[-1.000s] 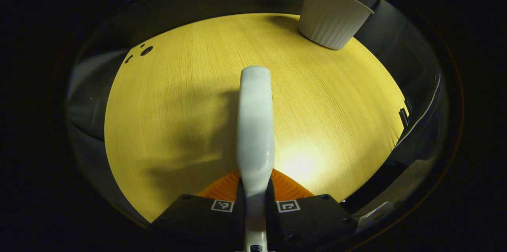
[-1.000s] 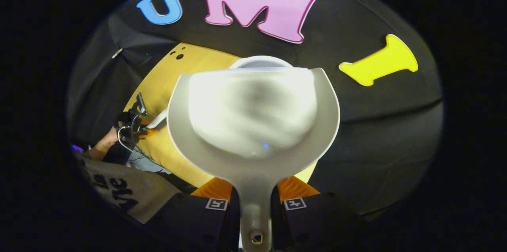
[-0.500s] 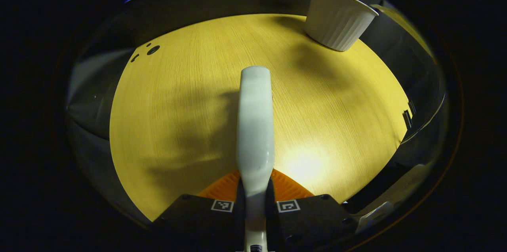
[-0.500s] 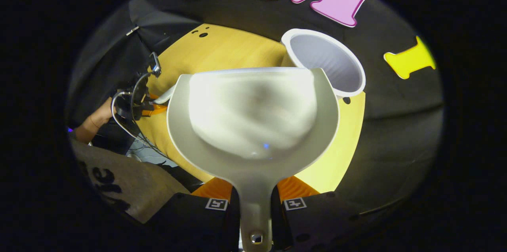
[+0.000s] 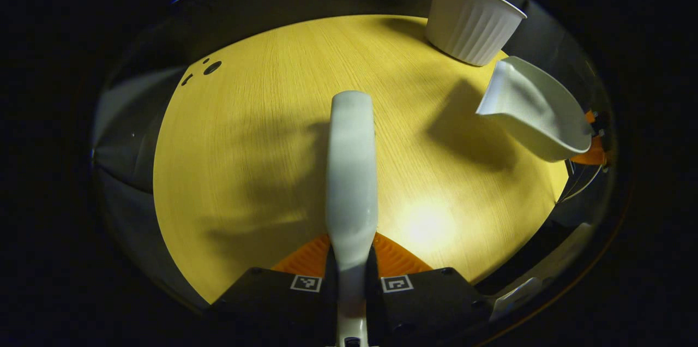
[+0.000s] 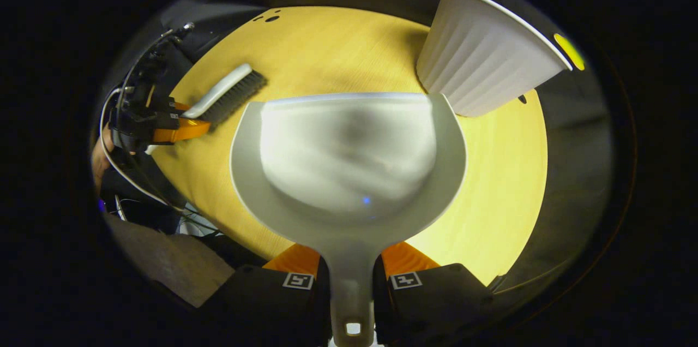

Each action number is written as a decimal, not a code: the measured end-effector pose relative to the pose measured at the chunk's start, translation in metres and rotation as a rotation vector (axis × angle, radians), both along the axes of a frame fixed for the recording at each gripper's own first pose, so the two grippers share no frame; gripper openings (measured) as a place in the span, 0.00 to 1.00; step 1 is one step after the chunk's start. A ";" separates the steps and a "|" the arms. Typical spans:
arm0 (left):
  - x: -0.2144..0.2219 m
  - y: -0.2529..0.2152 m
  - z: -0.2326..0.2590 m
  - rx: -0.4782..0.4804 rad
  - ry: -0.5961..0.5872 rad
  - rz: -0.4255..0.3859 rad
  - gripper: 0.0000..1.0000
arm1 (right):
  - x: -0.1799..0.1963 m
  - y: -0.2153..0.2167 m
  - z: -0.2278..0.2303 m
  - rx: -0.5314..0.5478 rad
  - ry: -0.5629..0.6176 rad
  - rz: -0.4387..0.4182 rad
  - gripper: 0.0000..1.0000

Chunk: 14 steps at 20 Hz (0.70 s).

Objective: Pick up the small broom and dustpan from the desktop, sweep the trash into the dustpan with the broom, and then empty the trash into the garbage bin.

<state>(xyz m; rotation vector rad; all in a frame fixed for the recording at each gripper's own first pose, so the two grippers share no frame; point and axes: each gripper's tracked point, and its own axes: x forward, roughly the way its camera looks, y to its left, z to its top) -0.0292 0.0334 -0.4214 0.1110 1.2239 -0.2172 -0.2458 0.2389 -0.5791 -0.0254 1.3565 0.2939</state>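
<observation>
Left tongs (image 5: pixel 351 273) clamp one broom (image 5: pixel 351 172); right tongs (image 6: pixel 351 281) clamp one dustpan (image 6: pixel 349 156); one bin (image 6: pixel 485 63).

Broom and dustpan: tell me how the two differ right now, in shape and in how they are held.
The small white-backed broom with dark bristles is long and narrow; the pale plastic dustpan is a broad, hollow scoop. The broom sits in the left claw, low over the yellow wooden desktop; the dustpan sits in the right claw, beside the white ribbed garbage bin. Both are gripped by their handles, and the dustpan looks empty.
</observation>
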 end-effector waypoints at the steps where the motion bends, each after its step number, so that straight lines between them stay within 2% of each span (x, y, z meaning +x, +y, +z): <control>1: 0.000 0.000 -0.001 0.007 0.001 -0.001 0.25 | 0.000 0.002 -0.009 -0.009 0.000 -0.004 0.36; 3: -0.002 0.000 -0.003 0.018 0.006 -0.005 0.25 | 0.001 0.004 -0.027 -0.020 -0.010 -0.014 0.36; 4: -0.002 0.000 -0.003 0.023 0.010 -0.007 0.25 | 0.001 0.005 -0.032 -0.021 -0.016 -0.022 0.40; 5: -0.002 0.000 -0.005 0.029 0.013 -0.007 0.25 | 0.001 0.006 -0.035 -0.018 -0.019 -0.032 0.36; 8: -0.003 0.000 -0.007 0.037 0.015 -0.005 0.25 | -0.005 0.010 -0.042 -0.003 -0.007 -0.069 0.36; 9: -0.004 -0.001 -0.008 0.037 0.016 -0.004 0.22 | -0.006 0.010 -0.043 -0.002 -0.002 -0.076 0.36; 11: -0.003 0.001 -0.007 0.047 0.018 -0.006 0.25 | -0.009 0.011 -0.049 -0.009 0.007 -0.075 0.36; 12: -0.003 0.001 -0.007 0.055 0.018 -0.007 0.25 | -0.011 0.012 -0.052 -0.011 0.007 -0.072 0.41; 13: -0.002 0.000 -0.007 0.063 0.015 -0.009 0.25 | -0.012 0.014 -0.052 -0.001 0.004 -0.077 0.36; 14: -0.003 -0.001 -0.007 0.069 0.010 -0.013 0.25 | -0.014 0.017 -0.053 0.011 0.006 -0.088 0.37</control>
